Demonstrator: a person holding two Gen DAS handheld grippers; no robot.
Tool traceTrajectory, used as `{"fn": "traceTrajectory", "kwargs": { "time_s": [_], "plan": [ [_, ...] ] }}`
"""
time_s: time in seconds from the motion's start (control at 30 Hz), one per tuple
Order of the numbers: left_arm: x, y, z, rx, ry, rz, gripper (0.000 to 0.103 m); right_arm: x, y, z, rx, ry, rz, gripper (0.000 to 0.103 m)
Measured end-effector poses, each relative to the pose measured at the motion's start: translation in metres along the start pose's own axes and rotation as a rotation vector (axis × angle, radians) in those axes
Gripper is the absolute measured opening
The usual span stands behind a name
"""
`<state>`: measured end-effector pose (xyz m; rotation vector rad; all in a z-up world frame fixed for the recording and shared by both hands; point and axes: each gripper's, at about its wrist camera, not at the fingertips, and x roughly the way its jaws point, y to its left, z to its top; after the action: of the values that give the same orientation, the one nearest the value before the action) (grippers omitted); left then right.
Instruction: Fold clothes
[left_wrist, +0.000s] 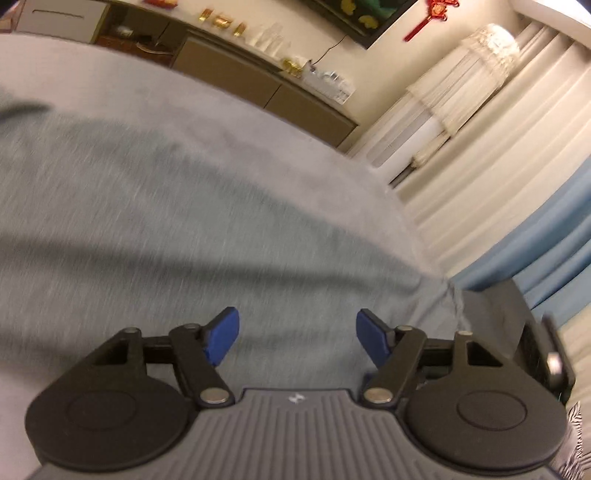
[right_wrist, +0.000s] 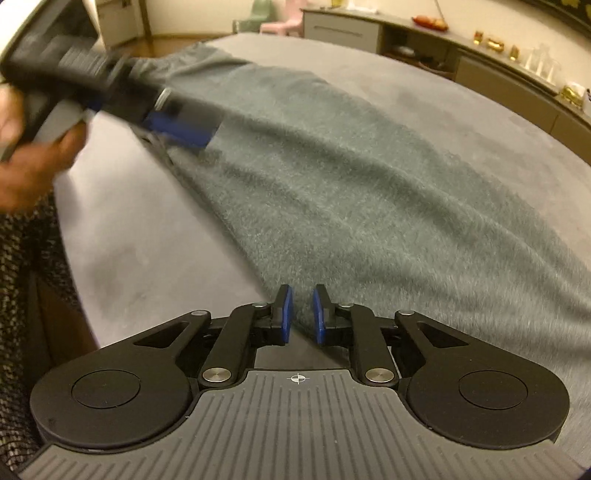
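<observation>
Lying spread across one grey table (right_wrist: 122, 236), a single grey-green garment (right_wrist: 332, 192) runs from 10 o'clock down to 4 o'clock in the right wrist view, the only piece of clothing in sight. Two grippers show: the left gripper (left_wrist: 297, 341) hovers over the cloth with its two blue pads (left_wrist: 223, 339) spread wide and nothing between them. The right gripper (right_wrist: 302, 315) has its pads drawn to a narrow gap at the garment's near edge, and I cannot tell whether cloth is pinched there.

I can read no words or numbers. Behind my left gripper (left_wrist: 297, 341) fingers sits a small white emblem; behind my right gripper (right_wrist: 302, 317) fingers, a white crosshair mark.
</observation>
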<state>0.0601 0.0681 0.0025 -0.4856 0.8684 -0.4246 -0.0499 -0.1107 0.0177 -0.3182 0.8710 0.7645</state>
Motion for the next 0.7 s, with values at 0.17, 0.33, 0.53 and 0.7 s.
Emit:
{"fn": "traceTrajectory", "kwargs": {
  "time_s": [0.17, 0.33, 0.53, 0.7],
  "plan": [
    [0.037, -0.008, 0.004, 0.074, 0.078, 0.002, 0.075, -0.015, -0.058, 0.008, 0.244, -0.119, 0.017, 0.023],
    [0.049, -0.02, -0.01, 0.149, 0.147, 0.006, 0.074, -0.027, -0.097, -0.029, 0.257, -0.018, -0.319, 0.025],
    [0.055, -0.051, 0.008, 0.277, 0.096, 0.03, 0.072, -0.057, -0.125, -0.068, 0.347, -0.015, -0.416, 0.038],
    [0.134, -0.084, 0.029, 0.362, 0.188, 0.064, 0.071, -0.062, -0.158, -0.079, 0.429, -0.082, -0.453, 0.039]
  ]
}}
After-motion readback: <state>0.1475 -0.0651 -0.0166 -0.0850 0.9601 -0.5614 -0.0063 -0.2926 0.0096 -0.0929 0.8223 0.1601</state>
